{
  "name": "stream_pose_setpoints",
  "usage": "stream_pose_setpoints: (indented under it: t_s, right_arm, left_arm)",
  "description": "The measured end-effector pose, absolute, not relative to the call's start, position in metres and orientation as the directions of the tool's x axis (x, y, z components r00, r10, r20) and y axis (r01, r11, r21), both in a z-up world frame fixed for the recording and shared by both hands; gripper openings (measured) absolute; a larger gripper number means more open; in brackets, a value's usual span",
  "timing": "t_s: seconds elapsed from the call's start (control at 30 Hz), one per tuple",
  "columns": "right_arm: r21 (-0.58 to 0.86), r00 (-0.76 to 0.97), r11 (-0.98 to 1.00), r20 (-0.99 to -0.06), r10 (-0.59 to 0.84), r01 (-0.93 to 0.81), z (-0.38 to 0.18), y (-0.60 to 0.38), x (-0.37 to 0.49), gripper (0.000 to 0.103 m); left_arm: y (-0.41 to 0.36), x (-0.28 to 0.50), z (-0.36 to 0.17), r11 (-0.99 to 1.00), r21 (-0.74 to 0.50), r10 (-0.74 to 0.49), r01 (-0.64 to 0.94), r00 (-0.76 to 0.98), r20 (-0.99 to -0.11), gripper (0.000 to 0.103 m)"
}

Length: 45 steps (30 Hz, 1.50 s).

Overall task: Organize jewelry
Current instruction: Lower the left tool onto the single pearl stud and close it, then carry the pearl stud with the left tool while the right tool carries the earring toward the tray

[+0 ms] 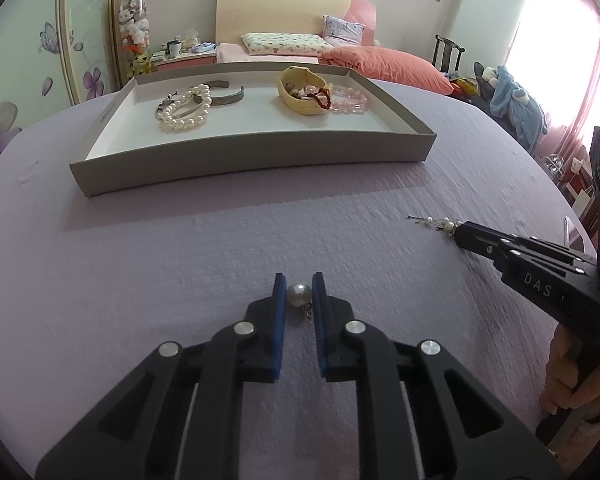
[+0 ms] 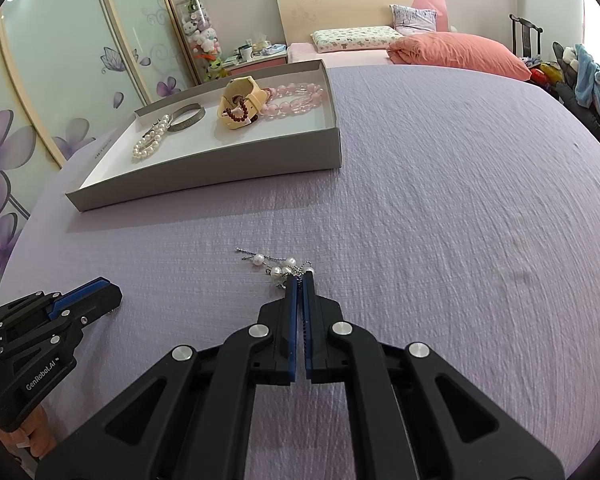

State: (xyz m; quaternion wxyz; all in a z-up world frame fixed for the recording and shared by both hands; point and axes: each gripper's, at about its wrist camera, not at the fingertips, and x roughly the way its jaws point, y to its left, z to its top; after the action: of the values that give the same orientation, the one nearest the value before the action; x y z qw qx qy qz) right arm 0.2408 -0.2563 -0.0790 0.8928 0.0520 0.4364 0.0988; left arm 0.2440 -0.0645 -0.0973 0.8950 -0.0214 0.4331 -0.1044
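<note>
From the left wrist view the left gripper (image 1: 299, 286) is closing on a pearl earring (image 1: 299, 295) lying on the lavender bedspread (image 1: 180, 248) before the grey tray (image 1: 260, 152), while from the right wrist view the right gripper (image 2: 299, 280) is pinching shut on a pearl chain (image 2: 274, 266) resting on that bedspread.

Home bedroom: bed (image 1: 284, 46) with pillows (image 2: 352, 38) at upper centre, floral wardrobe doors (image 2: 60, 80) upper left.
</note>
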Motion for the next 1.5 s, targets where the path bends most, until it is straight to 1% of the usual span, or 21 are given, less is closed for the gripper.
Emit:
stream_pose_setpoints:
  t_s: [0.53,0.87,1.03,1.3,1.5]
  right_arm:
    - [0.18,0.599,0.975,-0.769,0.223,-0.131,-0.079,-0.257,0.241,0.004]
    - [0.161,0.602,0.978,-0.771,0.21,-0.135,-0.078,-0.253,0.24,0.004]
    - [0.175,0.601,0.975,-0.767,0.223,-0.139,-0.078,-0.252,0.24,0.003]
    - [0.182,0.624,0.966,-0.738,0.257,-0.184,-0.072,-0.24,0.236,0.003]
    - [0.17,0.639,0.961,-0.72,0.272,-0.218,-0.068,-0.232,0.23,0.003]
  left_arm:
    - [-0.058,0.243,-0.096,0.98,-0.142,-0.196,0.137,0.613,-0.765,0.014]
    - [-0.032,0.252,-0.087,0.991,-0.122,-0.128,0.055,0.656,-0.744,0.014]
    - [-0.016,0.253,-0.082,0.992,-0.124,-0.101,0.014,0.673,-0.733,0.014]
    - [0.004,0.254,-0.082,0.992,-0.121,-0.062,-0.039,0.681,-0.729,0.014]
    - [0.009,0.254,-0.084,0.99,-0.128,-0.059,-0.052,0.68,-0.731,0.014]
